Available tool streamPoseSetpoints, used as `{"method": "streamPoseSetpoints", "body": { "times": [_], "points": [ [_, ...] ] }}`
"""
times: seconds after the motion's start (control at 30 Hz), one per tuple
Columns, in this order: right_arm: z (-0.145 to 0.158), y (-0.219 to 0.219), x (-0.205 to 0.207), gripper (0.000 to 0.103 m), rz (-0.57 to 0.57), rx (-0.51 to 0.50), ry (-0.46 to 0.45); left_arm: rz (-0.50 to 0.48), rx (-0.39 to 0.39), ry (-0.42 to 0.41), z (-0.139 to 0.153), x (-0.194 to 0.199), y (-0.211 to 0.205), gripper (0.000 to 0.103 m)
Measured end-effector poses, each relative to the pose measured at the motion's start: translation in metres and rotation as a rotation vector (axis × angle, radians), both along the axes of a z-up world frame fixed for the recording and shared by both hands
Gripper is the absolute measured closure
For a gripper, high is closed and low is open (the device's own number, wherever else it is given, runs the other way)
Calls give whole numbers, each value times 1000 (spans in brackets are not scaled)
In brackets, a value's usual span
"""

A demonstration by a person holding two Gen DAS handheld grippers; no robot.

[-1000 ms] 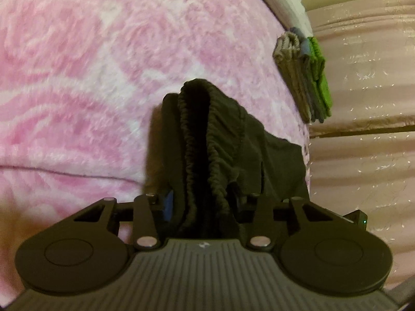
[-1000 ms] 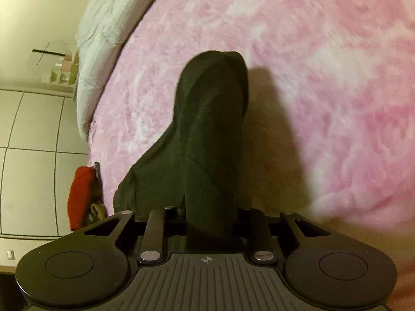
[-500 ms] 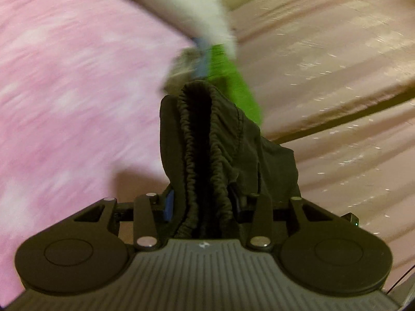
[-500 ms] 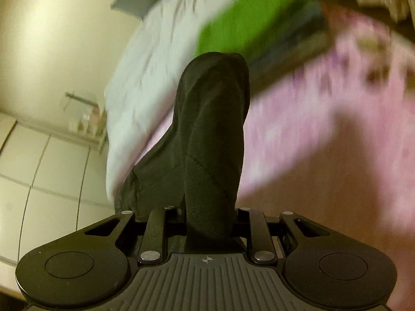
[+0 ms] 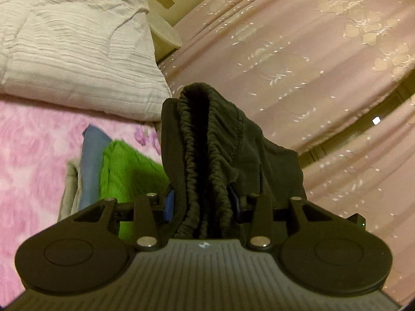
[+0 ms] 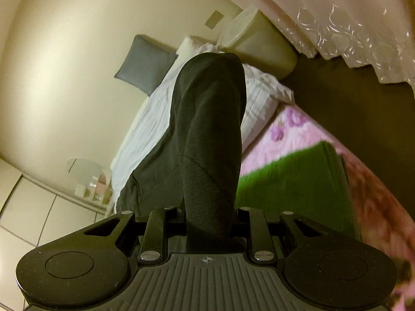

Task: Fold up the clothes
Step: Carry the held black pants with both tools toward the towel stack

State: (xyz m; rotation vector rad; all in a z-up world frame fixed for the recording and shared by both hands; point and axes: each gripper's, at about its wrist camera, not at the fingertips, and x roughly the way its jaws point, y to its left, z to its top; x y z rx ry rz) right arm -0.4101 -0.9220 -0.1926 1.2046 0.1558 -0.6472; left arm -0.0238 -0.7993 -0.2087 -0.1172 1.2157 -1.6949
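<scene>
Left wrist view: the left gripper is clamped on a bunched black garment, whose gathered elastic waistband stands up in the centre of the frame between the jaws and drapes to the right. At lower left, behind the gripper, lies a stack of folded clothes on a pink fleecy blanket: a green piece nearest, then a blue one, then a pale grey one at the left edge. A white quilted duvet fills the upper left, and a pink embroidered curtain the right. A pale lidded bin stands at upper centre; its contents are hidden.

Right wrist view: the right gripper grips another fold of the black garment, which rises up the centre of the frame. The green top of the stack lies at right on the blanket. The duvet and a grey pillow sit left of centre, and the closed bin at the top.
</scene>
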Motion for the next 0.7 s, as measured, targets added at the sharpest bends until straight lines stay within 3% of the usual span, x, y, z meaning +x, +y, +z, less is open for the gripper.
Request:
{"method": "streamPoseSetpoints", "body": {
  "times": [0.4,0.47,0.53,0.6,0.7],
  "points": [
    [-92,-60,7,80,-22,138,65,0,150,-7,-83,11,-45,66],
    [-107,-65,12,71,-26,151,107,8,166,-28,-96,13,-48,60],
    [-118,-65,19,48,-45,131,155,13,167,-23,-102,16,-50,56],
    [-113,-61,22,43,-52,73,180,1,164,-47,-99,17,-52,50],
    [-100,-52,21,41,-78,2,238,-28,154,-144,-83,16,-51,49]
  ]
}}
